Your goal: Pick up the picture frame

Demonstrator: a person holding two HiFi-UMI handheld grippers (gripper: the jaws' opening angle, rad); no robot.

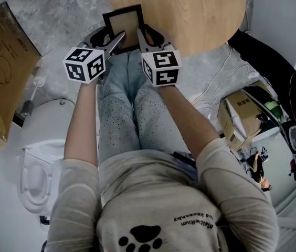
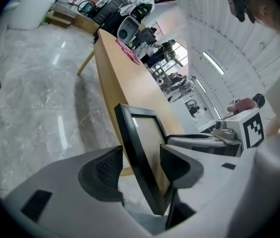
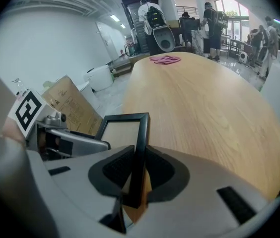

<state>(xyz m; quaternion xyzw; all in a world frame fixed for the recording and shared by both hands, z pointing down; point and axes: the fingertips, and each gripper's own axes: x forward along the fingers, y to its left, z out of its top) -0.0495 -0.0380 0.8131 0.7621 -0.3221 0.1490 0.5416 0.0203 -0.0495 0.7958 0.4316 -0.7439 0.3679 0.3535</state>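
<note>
At the near-left rim of the round light-wood table [image 1: 190,14], we see the black rectangular picture frame w/ pale insert [image 1: 123,22] standing upright, partly out past the table edge. Grey marble floor [image 2: 35,103] lies open to the left, w/ a brown cardboard box [image 1: 1,62] further off. Bare wood runs to the right. Left gripper [image 2: 141,166]: jaws spread wide, frame's left side between them, pads not pressing. Right gripper [image 3: 136,170]: jaws clenched on the frame's right side.
</note>
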